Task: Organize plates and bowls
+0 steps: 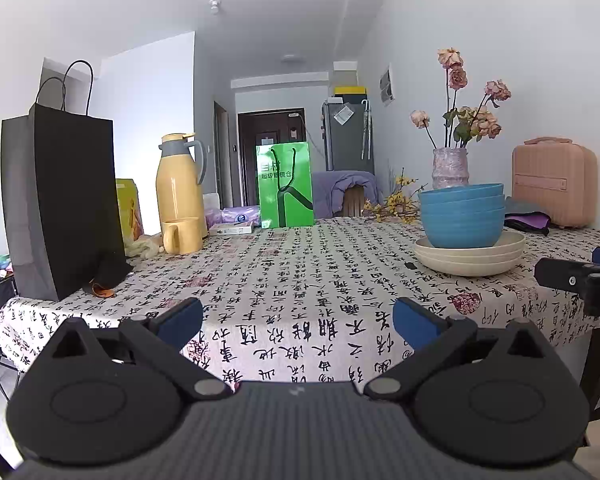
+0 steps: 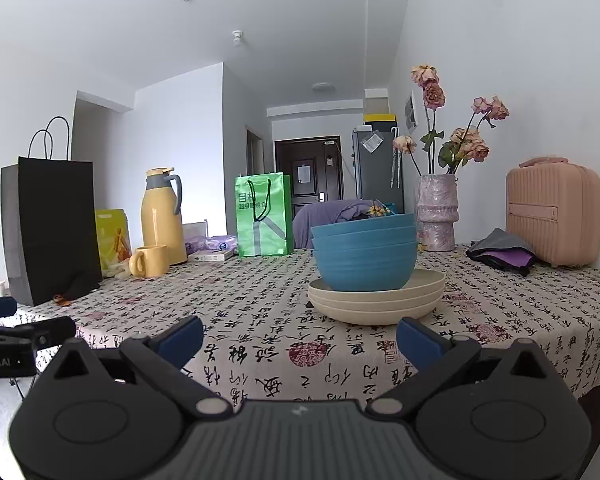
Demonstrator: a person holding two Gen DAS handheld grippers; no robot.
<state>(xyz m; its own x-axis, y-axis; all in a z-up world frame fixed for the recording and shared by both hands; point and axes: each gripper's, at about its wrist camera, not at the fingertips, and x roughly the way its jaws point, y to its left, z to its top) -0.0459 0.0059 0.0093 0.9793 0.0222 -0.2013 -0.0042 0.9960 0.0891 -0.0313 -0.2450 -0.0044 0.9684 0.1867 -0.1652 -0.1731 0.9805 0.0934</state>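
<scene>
Both the left gripper [image 1: 298, 322] and right gripper [image 2: 300, 334] hold their jaws wide, gripping nothing; blue bowls [image 2: 364, 254] sit stacked on cream plates [image 2: 376, 300] at twelve o'clock on the bench [image 2: 260, 320].

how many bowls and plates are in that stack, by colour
blue bowls: 3, nested
cream plates: 3, stacked under the bowls
total: 6

Blue bowls [image 1: 463, 216] stacked on cream plates [image 1: 470, 258]; left gripper [image 1: 298, 320] fingers spread.
</scene>
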